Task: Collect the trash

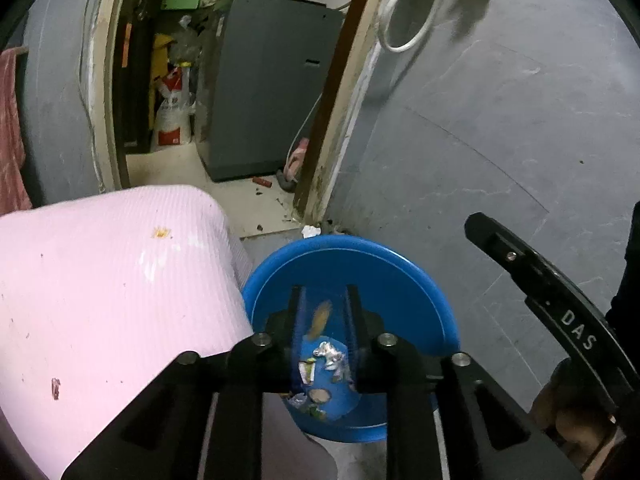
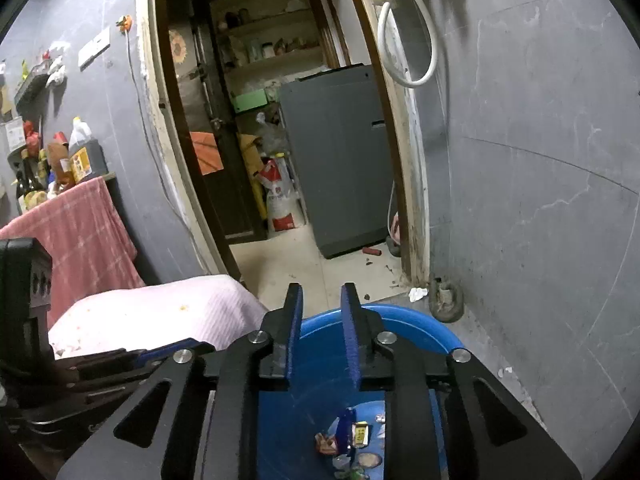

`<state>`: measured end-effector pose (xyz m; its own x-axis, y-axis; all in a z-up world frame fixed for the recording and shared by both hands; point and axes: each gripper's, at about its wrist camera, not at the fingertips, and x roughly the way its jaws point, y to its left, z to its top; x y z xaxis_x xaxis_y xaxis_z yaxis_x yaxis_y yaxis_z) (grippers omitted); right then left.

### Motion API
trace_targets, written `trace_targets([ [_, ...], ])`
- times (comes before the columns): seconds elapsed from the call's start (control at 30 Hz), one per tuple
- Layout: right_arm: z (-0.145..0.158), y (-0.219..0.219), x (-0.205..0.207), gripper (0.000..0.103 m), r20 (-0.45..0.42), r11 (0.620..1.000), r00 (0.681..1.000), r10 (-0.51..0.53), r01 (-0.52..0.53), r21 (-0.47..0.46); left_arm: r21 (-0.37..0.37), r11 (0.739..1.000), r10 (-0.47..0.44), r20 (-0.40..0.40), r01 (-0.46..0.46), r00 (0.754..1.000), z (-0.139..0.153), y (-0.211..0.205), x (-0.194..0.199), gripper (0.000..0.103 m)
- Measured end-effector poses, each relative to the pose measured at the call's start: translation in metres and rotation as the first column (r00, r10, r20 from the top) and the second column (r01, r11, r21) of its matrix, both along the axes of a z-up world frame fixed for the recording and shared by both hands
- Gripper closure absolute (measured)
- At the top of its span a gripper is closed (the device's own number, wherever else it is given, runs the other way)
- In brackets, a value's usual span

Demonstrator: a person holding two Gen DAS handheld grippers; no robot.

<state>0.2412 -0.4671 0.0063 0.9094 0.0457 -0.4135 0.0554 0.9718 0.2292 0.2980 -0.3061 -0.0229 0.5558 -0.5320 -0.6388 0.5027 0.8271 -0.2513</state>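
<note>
Hovering over the blue basin [image 1: 400,272], both jaws stand slightly apart (nothing pinched), orange scrap [image 1: 320,318] lengthwise between them

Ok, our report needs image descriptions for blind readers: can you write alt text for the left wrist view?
The left gripper hangs open over a blue basin on the floor holding scraps of trash, with an orange scrap between its fingers. A pink-covered surface lies left, the right gripper at right, and a doorway beyond shows a grey appliance.

basin [image 1: 400,268]: bright blue
table cover [image 1: 112,280]: pale pink, fine ribbed stripes
towel [image 2: 84,224]: pink-red check
wall [image 2: 540,200]: slate grey
crumpled wrapper [image 1: 330,354]: silver
</note>
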Motion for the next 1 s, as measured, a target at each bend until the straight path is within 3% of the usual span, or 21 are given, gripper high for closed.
trace_targets([
  [0.1,0.001,0.001,0.002,0.08,-0.002,1.0,1.0,0.0,0.0,-0.001,-0.017,1.0,0.018,-0.017,-0.018,1.0,0.0,0.004,0.002,0.072],
  [0.3,0.001,0.0,0.002,0.071,-0.003,1.0,1.0,-0.002,0.002,-0.002,-0.028,0.998,0.053,-0.014,-0.054,0.998,0.009,0.017,0.006,0.066],
  [0.43,0.001,0.0,0.0,0.055,0.007,1.0,1.0,-0.004,0.004,-0.002,-0.041,0.995,0.087,0.008,-0.087,0.996,0.018,0.032,0.004,0.054],
  [0.6,0.005,0.003,-0.003,0.049,0.024,1.0,1.0,-0.004,0.005,-0.017,-0.059,0.987,0.151,0.067,-0.147,0.986,0.032,0.056,-0.001,0.04],
  [0.7,0.009,0.004,-0.006,0.032,0.034,1.0,0.999,-0.006,0.007,-0.025,-0.076,0.981,0.186,0.106,-0.179,0.977,0.042,0.07,-0.006,0.03],
  [1.0,0.021,0.011,-0.027,0.009,0.09,1.0,0.996,-0.016,0.018,-0.024,-0.062,0.976,0.217,0.195,-0.209,0.956,0.063,0.093,-0.028,0.027],
])
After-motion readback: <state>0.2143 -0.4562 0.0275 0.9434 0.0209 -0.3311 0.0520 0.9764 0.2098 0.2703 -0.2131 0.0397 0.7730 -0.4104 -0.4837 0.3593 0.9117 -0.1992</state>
